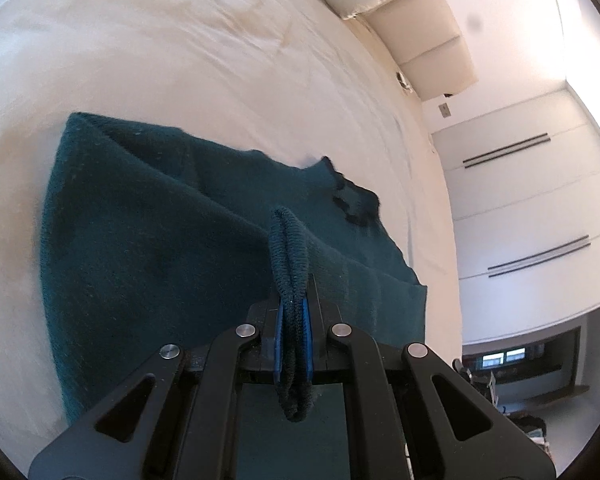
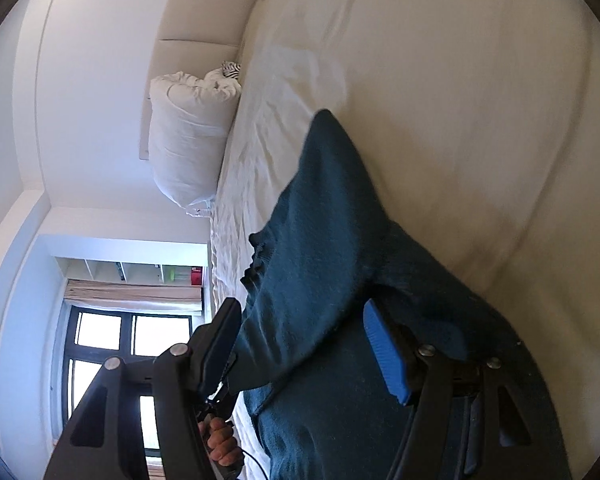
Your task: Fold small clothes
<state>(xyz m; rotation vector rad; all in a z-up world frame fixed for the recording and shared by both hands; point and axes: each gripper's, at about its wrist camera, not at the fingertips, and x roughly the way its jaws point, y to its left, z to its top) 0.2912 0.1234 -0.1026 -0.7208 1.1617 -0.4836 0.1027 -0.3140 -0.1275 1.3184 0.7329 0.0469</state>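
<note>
A dark teal knitted sweater lies partly folded on the white bed sheet. My left gripper is shut on a ribbed edge of it, which sticks up in a loop between the blue pads. In the right wrist view, which is rolled sideways, the same sweater runs under and between the fingers of my right gripper. That gripper is open, and its blue pad stands off the cloth. A hand grips a handle at the bottom.
White bedding is bundled against the padded headboard at the bed's far end. A wall of white cupboards stands past one side of the bed and a window past the other. Bare sheet surrounds the sweater.
</note>
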